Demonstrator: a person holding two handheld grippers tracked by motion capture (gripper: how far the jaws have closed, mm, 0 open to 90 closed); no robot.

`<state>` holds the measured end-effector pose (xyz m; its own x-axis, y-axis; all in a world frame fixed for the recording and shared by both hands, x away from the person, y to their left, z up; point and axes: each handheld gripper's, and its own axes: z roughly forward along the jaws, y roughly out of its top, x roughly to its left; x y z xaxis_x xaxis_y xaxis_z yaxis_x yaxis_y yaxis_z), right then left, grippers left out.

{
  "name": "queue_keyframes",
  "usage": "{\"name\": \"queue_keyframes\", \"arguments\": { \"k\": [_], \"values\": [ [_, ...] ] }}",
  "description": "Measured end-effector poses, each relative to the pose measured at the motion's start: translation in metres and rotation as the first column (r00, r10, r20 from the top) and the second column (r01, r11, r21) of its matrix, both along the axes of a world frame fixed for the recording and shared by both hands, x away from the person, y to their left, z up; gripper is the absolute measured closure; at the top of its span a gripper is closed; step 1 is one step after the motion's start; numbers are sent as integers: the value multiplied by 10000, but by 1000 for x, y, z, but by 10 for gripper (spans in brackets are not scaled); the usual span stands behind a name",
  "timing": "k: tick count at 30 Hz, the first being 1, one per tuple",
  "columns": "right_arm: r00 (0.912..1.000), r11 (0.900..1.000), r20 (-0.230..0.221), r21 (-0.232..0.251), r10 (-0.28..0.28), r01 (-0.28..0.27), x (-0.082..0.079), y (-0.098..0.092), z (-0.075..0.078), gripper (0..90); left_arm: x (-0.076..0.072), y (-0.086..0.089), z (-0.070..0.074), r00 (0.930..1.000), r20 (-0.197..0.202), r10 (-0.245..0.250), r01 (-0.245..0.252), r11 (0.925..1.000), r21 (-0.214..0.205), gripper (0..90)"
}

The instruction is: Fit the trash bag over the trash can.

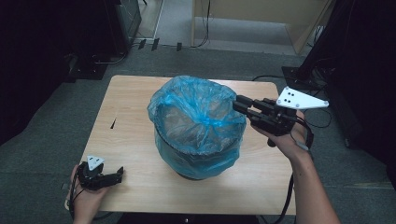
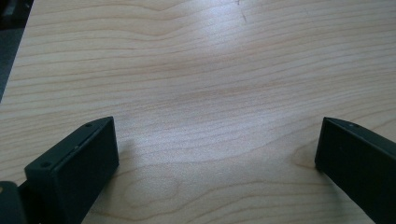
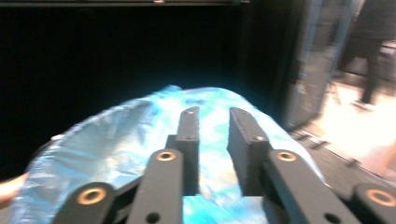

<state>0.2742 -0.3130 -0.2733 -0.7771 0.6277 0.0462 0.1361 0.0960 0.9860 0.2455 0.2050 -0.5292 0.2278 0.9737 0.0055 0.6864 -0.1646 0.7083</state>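
Observation:
A round bin lined with a blue plastic bag [image 1: 196,121] stands in the middle of the wooden table [image 1: 135,93]; the bag's edge is folded over the rim. My right gripper [image 1: 238,103] is held level at the bag's right rim and points left at it. In the right gripper view its jaws [image 3: 214,114] stand a narrow gap apart above the blue plastic [image 3: 116,144], with nothing pinched between them. My left gripper [image 1: 119,173] rests at the table's near left corner. Its jaws [image 2: 217,135] are spread wide over bare wood.
A short dark mark [image 1: 113,123] lies on the table left of the bin. Grey carpet surrounds the table, with cables and a black stand [image 1: 303,70] at the back right. A person's legs [image 3: 373,46] show far off in the right gripper view.

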Motion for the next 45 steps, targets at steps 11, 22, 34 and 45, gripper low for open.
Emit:
{"name": "queue_keyframes", "arguments": {
  "k": [11, 22, 34, 45],
  "values": [
    [9591, 9593, -206, 18, -2822, 2823, -17, -18, -26, 143, 0, 0, 0, 10000, 2, 2, -2, 10000, -12, 0],
    [9118, 9112, -10, -358, -4106, 4103, -32, -32, -49, 0, 0, 0, 0, 10000, 3, 0, 0, 10000, -13, 0],
    [8735, 8733, -17, -205, -4868, 4867, -44, -47, -80, 0, 0, 0, 0, 10000, 4, -3, 3, 10000, -7, 0],
    [8387, 8387, -308, -561, -5438, 5417, -52, -65, -121, 0, 0, 0, 0, 10000, 3, -1, 1, 10000, -15, 0]
  ]
}}
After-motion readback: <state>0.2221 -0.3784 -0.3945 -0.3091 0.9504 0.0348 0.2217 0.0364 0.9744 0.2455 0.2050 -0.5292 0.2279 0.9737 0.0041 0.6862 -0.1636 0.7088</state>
